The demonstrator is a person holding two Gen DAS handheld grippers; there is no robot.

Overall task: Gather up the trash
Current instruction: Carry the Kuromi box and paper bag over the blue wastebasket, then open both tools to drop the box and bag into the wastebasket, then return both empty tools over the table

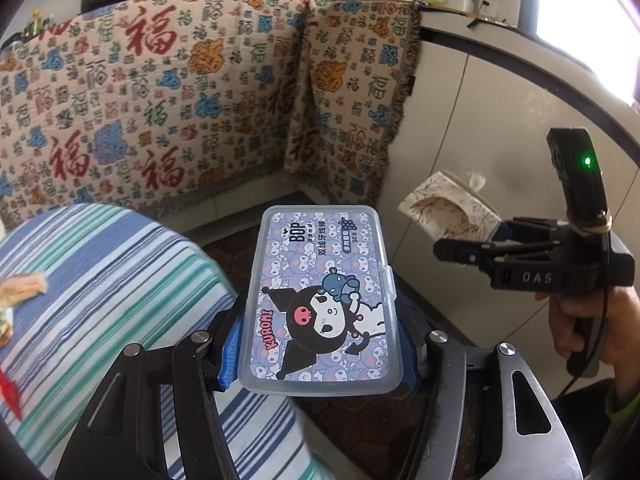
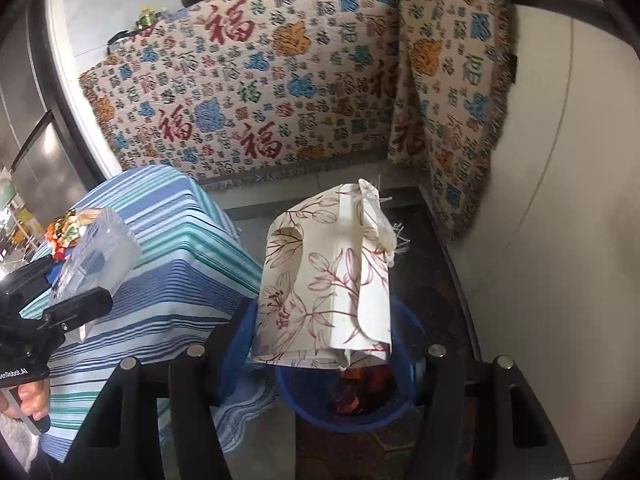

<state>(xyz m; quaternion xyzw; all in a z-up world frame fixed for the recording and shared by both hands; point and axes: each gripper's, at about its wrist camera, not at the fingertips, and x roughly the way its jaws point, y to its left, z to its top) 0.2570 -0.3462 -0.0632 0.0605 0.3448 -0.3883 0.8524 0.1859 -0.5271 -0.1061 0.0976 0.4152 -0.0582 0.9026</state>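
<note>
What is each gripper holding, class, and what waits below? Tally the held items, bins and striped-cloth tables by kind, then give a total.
Clear plastic floss-pick box, in the left gripper: 1
Floral tissue box, in the right gripper: 1
Blue bin, under the tissue box: 1
Striped-cloth table: 1
Total: 4

Low table draped in blue, teal and white striped cloth (image 2: 160, 280); crumpled colourful snack wrappers (image 2: 66, 228) on its far left part. Dark patterned tile floor (image 2: 436, 288) carries round blue plastic bin (image 2: 352, 420) beside table.
</note>
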